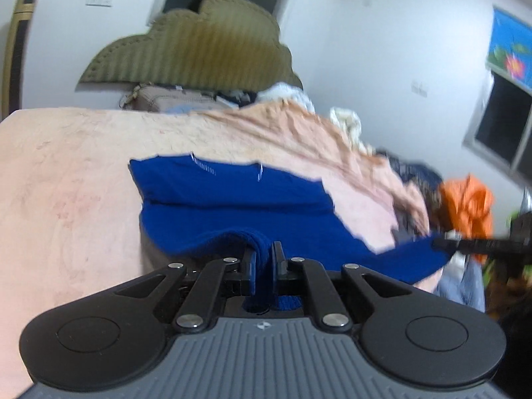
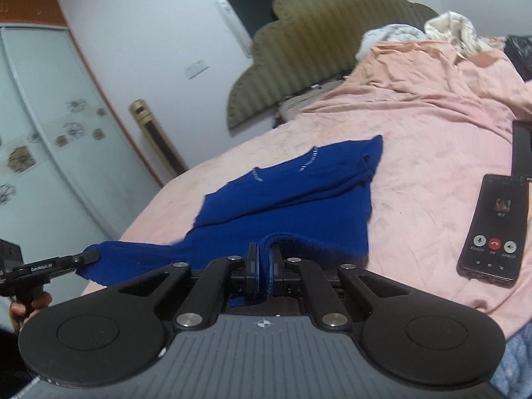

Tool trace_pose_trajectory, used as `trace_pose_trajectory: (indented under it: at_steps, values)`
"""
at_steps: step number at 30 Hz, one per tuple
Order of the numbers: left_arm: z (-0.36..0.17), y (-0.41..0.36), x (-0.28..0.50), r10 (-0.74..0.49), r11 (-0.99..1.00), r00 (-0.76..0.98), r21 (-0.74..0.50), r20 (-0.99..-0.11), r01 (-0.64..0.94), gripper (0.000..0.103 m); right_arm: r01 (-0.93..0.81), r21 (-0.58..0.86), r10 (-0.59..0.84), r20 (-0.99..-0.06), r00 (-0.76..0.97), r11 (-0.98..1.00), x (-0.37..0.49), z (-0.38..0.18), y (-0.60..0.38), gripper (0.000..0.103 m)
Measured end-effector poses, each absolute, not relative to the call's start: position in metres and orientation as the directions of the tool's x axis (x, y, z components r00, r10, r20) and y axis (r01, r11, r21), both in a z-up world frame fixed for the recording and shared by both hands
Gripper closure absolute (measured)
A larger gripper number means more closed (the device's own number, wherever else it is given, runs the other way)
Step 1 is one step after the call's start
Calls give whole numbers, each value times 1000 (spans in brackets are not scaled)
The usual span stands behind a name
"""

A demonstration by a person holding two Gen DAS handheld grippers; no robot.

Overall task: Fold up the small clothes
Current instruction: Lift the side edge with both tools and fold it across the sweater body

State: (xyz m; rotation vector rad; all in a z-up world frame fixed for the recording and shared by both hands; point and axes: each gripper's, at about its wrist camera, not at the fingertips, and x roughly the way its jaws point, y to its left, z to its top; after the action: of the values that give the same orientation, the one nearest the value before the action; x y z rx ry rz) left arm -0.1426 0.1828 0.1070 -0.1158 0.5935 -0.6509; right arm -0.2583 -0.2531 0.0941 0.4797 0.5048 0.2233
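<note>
One blue garment [image 1: 232, 206], two hand-held grippers [image 1: 264, 252]

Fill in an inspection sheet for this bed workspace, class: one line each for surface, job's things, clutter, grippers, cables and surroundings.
Surface: pink bedsheet, wrinkled, covering the bed.
Job's things: blue garment, partly spread on the sheet, near edge lifted at two points.
Clutter: phone lying screen-up with a call screen showing, right of the garment; orange cloth and heaped pale clothes near the sheet's edges.
Grippers: left gripper and right gripper each have fingers shut on the garment's near edge.
Cables: nothing seen.
Surroundings: olive scalloped headboard, white walls, sliding wardrobe door, dark window.
</note>
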Motion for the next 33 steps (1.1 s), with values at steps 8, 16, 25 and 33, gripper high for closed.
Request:
trace_pose_trajectory:
  at_steps: [8,16,25,33]
  values:
    - [90,176,-135,-581,803,618,-253,-529,539,95,-72,464,324,-490,809,883,-256,88,-248,95]
    - [98,176,-78,-538,843,658,-339,-526,419,95,-47,534,312,-419,852,844,-217,92,-262,95]
    - [120,150,-3,-509,861,685,-320,-521,396,95,35,699,298,-349,889,714,-134,80,-290,95]
    - [116,112,89,-466,884,687,-256,-558,392,95,137,745,200,-344,917,653,-61,69,-317,95]
